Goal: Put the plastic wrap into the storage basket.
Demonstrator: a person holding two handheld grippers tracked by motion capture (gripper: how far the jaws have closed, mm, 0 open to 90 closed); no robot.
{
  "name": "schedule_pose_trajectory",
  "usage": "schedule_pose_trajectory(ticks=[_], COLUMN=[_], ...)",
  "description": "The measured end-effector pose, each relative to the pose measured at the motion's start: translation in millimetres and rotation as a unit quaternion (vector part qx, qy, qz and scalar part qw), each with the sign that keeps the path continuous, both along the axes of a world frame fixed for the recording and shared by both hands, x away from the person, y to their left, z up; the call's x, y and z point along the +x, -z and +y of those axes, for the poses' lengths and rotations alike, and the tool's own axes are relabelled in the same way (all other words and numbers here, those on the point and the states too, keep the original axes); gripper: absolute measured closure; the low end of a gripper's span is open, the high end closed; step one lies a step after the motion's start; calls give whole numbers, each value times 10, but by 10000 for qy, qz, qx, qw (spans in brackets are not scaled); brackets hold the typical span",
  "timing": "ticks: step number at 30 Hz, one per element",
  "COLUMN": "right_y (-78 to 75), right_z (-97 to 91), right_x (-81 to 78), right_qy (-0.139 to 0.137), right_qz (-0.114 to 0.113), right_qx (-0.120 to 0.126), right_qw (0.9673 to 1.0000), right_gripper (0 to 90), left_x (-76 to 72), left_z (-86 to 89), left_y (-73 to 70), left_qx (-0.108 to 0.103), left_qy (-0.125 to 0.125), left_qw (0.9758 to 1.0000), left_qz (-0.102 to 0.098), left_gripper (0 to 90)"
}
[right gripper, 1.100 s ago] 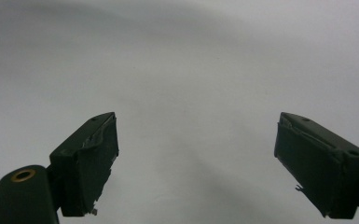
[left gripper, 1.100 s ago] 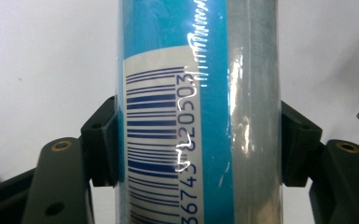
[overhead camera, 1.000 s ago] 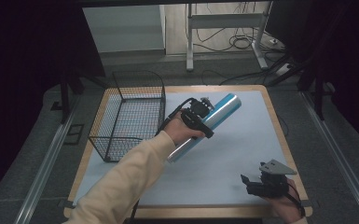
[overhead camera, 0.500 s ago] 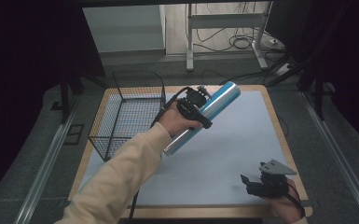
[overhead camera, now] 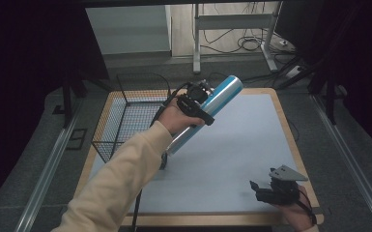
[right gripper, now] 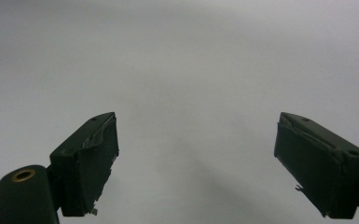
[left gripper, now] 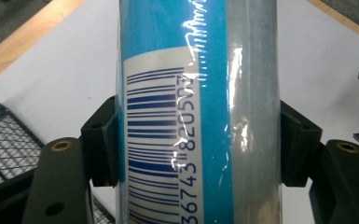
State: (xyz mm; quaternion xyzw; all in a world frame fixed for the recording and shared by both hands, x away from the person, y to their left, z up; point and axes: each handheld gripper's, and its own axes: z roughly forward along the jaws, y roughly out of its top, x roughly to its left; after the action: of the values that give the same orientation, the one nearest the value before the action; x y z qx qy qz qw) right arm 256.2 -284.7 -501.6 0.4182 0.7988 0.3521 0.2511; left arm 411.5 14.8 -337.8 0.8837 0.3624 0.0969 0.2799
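We've got the blue tube (overhead camera: 211,107) clamped mid-length between the left gripper (left gripper: 198,140) jaws, lifted off the surface (overhead camera: 251,145), tilted. Looks like the carry step; next we swing it over the wire basket (overhead camera: 125,121) beside us, apparently empty. Right gripper (right gripper: 196,158) jaws gape, nothing between them.

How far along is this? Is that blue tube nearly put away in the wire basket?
Done: the left gripper is shut on the blue tube, and the tube looks lifted off the mat, tilted. In hand: it is carried beside the wire basket, not over it. Left: probably moving it above the basket and letting go. The right gripper rests open near the table's front edge.
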Motion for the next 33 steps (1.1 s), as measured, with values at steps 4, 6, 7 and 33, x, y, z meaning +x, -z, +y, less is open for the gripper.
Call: schedule_pose_trajectory(ticks=[4, 6, 7, 33], right_y=[2, 2, 3, 6], right_z=[1, 1, 1, -3], right_x=[1, 2, 3, 7], right_qy=[2, 4, 8, 26], right_qz=[5, 5, 8, 0], right_qx=[-4, -4, -6, 1], right_qw=[10000, 10000, 10000, 10000], right_gripper=[139, 140, 139, 140], left_x=[21, 40, 57, 237], left_z=[53, 98, 140, 467], left_y=[-36, -62, -85, -118], left_qx=[-2, 41, 62, 184], left_qy=[-71, -93, -136, -692], left_qw=[10000, 9999, 9999, 9971], left_qz=[-52, -70, -83, -260], left_gripper=[315, 316, 315, 316])
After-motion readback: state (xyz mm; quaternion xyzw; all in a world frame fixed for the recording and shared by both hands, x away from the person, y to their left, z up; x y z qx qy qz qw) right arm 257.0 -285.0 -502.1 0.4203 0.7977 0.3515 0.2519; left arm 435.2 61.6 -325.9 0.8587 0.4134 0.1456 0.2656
